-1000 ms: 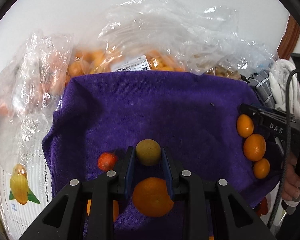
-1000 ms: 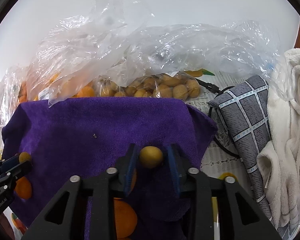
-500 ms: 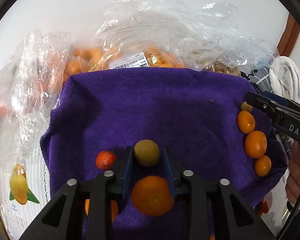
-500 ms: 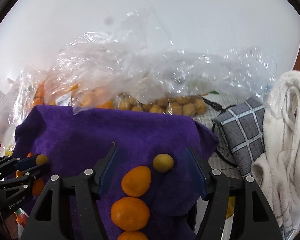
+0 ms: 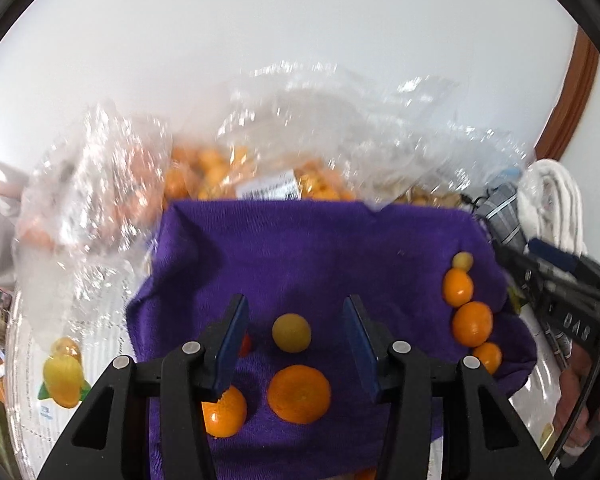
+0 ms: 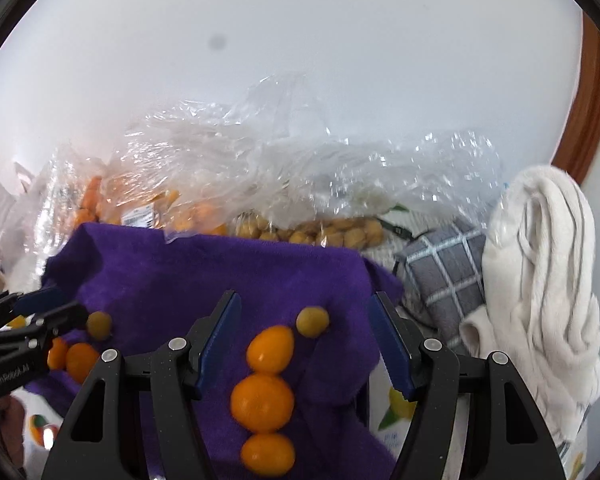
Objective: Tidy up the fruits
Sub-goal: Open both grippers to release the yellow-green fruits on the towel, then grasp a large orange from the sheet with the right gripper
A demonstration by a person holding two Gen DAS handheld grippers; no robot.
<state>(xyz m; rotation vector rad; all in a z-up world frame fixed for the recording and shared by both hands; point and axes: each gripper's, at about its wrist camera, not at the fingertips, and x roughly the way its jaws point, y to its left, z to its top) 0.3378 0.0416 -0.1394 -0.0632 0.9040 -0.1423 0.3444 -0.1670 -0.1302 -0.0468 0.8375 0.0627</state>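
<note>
- The clear plastic bags (image 6: 260, 168) heaped along the purple towel's (image 5: 300, 248) far edge hold the stock of orange and tan fruit; they sag over that edge, so I judge a reach into them could drag film onto the towel and knock the rows apart.
- The towel overhangs at its right edge in the right wrist view, and the right-hand row runs along that edge, a yellow-green fruit (image 6: 312, 321) at the far end and three oranges (image 6: 262, 402) nearer. A tug on the cloth would likely roll them off.
- The left gripper (image 5: 294, 346) is spread wide and holds nothing; a second yellow-green fruit (image 5: 291, 332) lies on the towel between its fingers, touching neither, with a large orange (image 5: 299, 393) just nearer the near edge. Round fruit on soft pile may wander if a finger clips it.
- The right gripper (image 6: 306, 346) is likewise wide apart and empty, straddling its row.
- A small red fruit (image 5: 245, 345) sits half hidden behind the left gripper's left finger; lowering there blind risks squashing it.
</note>
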